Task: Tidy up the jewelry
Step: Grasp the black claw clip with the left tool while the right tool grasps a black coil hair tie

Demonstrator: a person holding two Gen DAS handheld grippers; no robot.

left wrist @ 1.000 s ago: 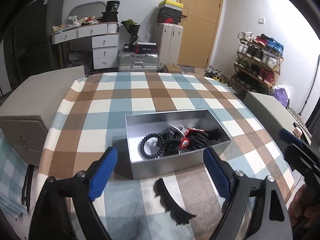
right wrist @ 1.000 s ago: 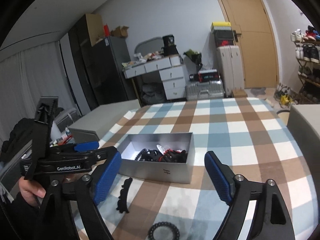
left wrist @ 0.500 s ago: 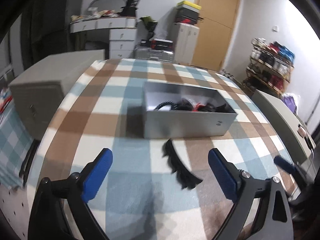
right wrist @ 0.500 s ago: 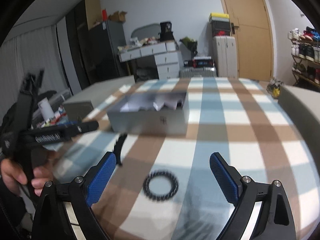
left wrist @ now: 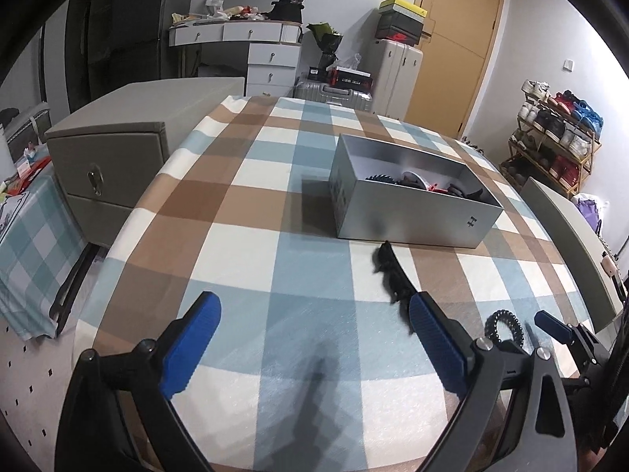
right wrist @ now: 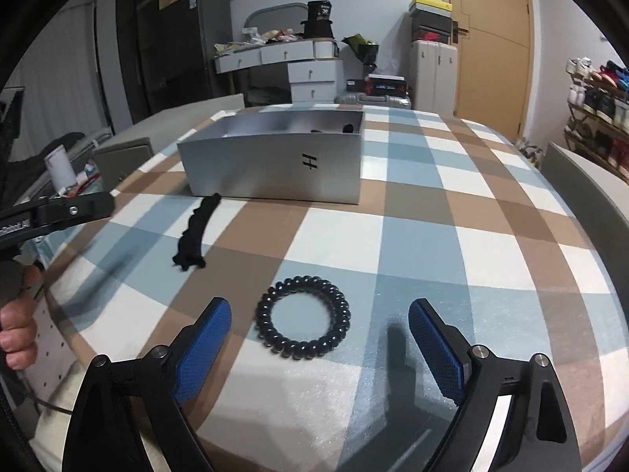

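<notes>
A silver box (left wrist: 409, 212) with several dark hair accessories inside stands on the plaid tablecloth; it also shows in the right wrist view (right wrist: 275, 165). A black toothed hair clip (right wrist: 194, 234) lies in front of it, also in the left wrist view (left wrist: 393, 279). A black spiral hair tie (right wrist: 302, 322) lies just ahead of my right gripper (right wrist: 320, 350), which is open and empty. The tie also shows in the left wrist view (left wrist: 505, 328). My left gripper (left wrist: 314, 350) is open and empty, low over the cloth left of the clip.
Grey cabinets (left wrist: 114, 165) stand left of the table, and a grey panel (right wrist: 589, 192) on the right. A white dresser (left wrist: 271, 55), suitcases (left wrist: 397, 74), a door and a shoe rack (left wrist: 558, 137) are behind.
Both grippers have dropped lower and pulled back toward the near table edge. The left one has shifted left of the clip. The right one now sits right behind the spiral hair tie.
</notes>
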